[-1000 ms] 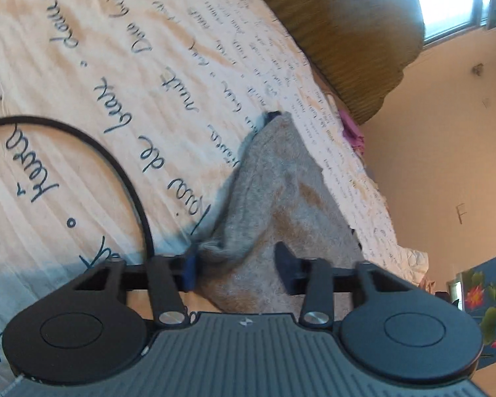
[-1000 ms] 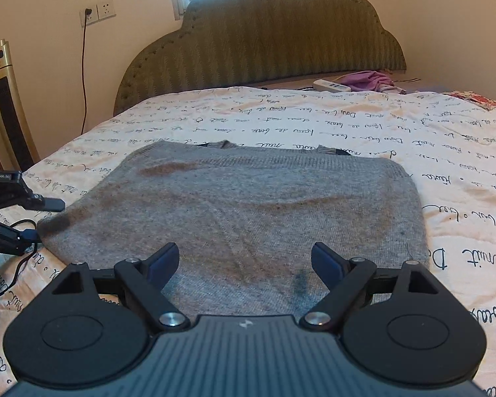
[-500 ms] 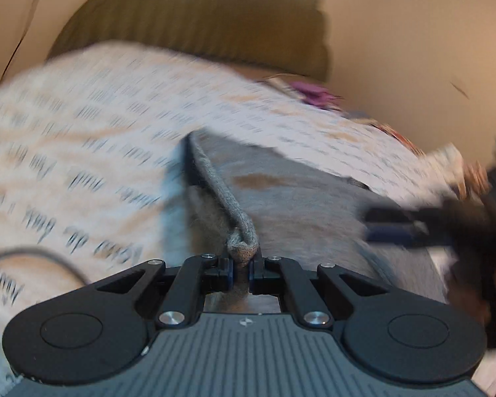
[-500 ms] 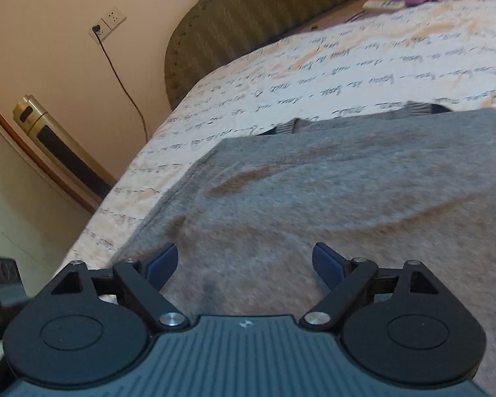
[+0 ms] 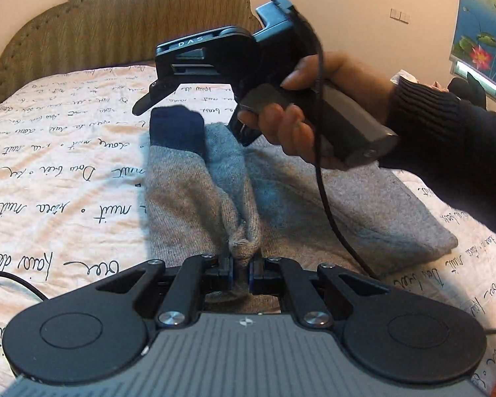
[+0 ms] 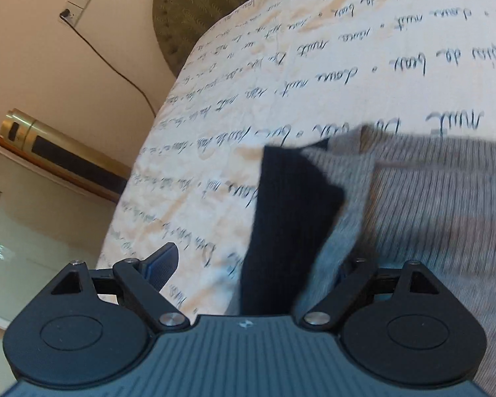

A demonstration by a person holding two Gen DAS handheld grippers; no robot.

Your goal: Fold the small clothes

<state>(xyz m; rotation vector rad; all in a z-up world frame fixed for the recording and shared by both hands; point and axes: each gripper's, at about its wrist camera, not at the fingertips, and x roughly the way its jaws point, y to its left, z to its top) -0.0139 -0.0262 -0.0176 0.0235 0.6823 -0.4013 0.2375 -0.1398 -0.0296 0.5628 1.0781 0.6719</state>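
Observation:
A grey knit sweater (image 5: 314, 205) with a dark navy cuff (image 5: 177, 129) lies on the bed. My left gripper (image 5: 240, 273) is shut on a pinched fold of the grey knit at its near edge, and the raised fold runs away toward the cuff. My right gripper (image 5: 195, 112) hovers over the cuff end, held by a hand. In the right wrist view my right gripper (image 6: 258, 264) is open, with the navy cuff (image 6: 287, 225) and grey sleeve (image 6: 439, 218) between its fingers. Its right finger is partly hidden by cloth.
The bed has a white sheet (image 5: 49, 178) printed with script and an olive padded headboard (image 5: 115, 26). A black cable (image 5: 327, 198) hangs from the right gripper across the sweater. A wall socket with a cord (image 6: 79, 3) and a gold floor appliance (image 6: 59, 145) stand left of the bed.
My left gripper closed on the sweater's edge and lifted a fold. My right gripper swung left over the sweater to the navy cuff end, staying open.

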